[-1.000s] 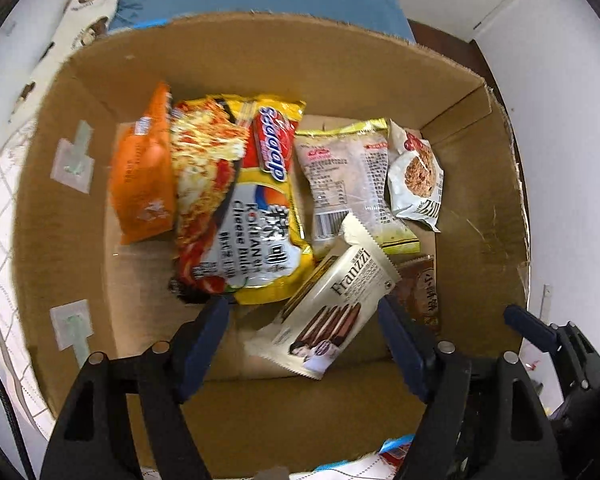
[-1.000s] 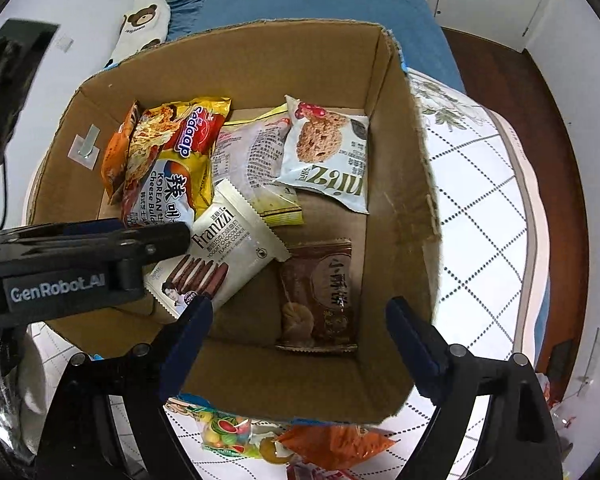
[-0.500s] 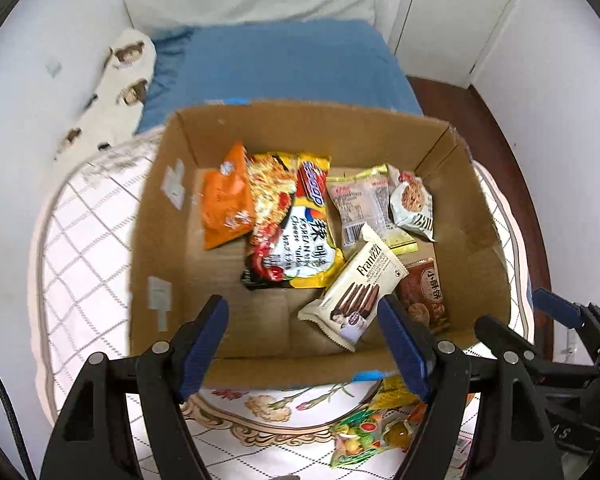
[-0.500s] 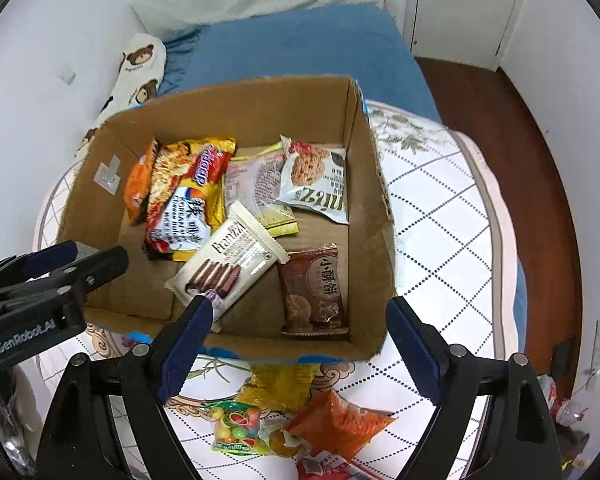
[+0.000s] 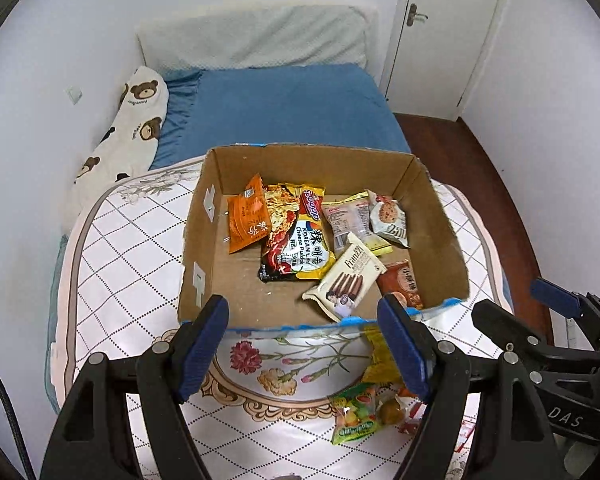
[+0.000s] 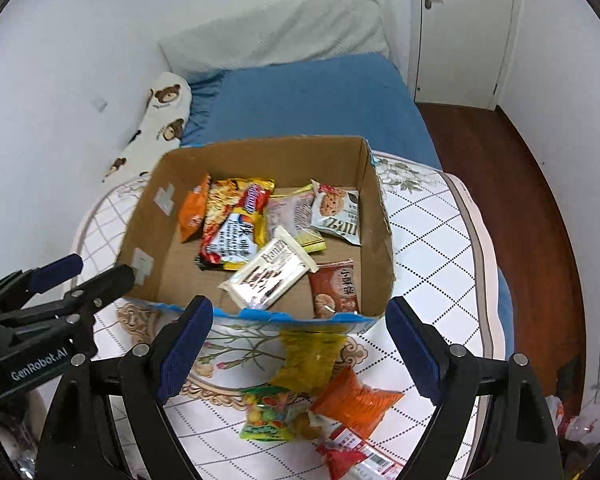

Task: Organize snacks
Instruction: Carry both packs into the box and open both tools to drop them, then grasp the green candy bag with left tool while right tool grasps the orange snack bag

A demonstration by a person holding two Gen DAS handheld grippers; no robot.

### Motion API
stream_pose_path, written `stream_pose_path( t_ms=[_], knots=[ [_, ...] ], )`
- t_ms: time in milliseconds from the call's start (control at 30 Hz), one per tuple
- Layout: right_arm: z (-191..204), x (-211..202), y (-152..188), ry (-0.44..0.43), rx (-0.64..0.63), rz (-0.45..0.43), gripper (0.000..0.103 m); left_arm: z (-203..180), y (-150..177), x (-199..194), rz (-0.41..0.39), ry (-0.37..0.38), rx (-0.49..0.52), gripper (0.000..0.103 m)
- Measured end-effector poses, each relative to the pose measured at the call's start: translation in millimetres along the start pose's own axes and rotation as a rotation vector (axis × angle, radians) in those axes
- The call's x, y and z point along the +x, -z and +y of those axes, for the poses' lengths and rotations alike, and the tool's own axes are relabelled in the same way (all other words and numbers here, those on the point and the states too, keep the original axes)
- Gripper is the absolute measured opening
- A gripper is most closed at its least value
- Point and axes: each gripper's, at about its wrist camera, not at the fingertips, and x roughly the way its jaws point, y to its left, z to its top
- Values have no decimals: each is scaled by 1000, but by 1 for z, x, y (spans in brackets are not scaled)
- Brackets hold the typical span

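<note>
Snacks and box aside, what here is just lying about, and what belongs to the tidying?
Belongs: cardboard box; wafer packet inside it; loose yellow bag, orange bag, candy bag outside.

Lying about: bear pillow, blue bedsheet, door.

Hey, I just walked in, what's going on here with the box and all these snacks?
Someone with a handheld gripper in each hand is sorting snacks into a cardboard box on a quilted bed cover. Several packets already lie inside, including a Franzzi wafer pack and a noodle packet. A yellow bag, an orange bag and a candy bag wait outside by the box's near wall. The left gripper and right gripper are both open and empty.
</note>
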Motion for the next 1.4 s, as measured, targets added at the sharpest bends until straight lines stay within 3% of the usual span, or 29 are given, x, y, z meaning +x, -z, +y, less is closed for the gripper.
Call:
stream_pose_path(
  t_ms=[167, 267, 567, 667, 767, 867, 933, 1000, 1233, 1333, 1400],
  knots=[
    [-1, -14, 22, -22, 21, 6, 90, -2, 23, -8, 31, -3, 5, 76],
    [-11, -9, 44, -36, 53, 50, 90, -6, 46, 4, 92, -9, 15, 76],
    [-65, 48, 113, -36, 161, 236, 90, -46, 133, 106, 448, 48, 56, 76],
    [-74, 62, 124, -21, 124, 273, 91, -64, 152, 144, 540, 49, 70, 76],
    [-72, 76, 130, 31, 4, 317, 91, -77, 165, 178, 616, 46, 74, 76],
    [-65, 83, 129, 72, -144, 339, 91, -83, 169, 196, 624, 26, 73, 75],
    [-55, 92, 128, 98, -257, 357, 91, -80, 165, 193, 582, 22, 66, 54],
    [-47, 103, 128, 120, -344, 381, 91, -75, 164, 192, 585, 33, 54, 48],
    [-16, 151, 138, 156, -617, 461, 90, -30, 176, 177, 581, -18, -13, 48],
    [-13, 171, 142, 194, -655, 493, 89, -15, 179, 175, 587, -16, -66, 49],
    [-24, 182, 136, 168, -544, 541, 66, -10, 181, 178, 601, 3, -93, 50]
  ],
)
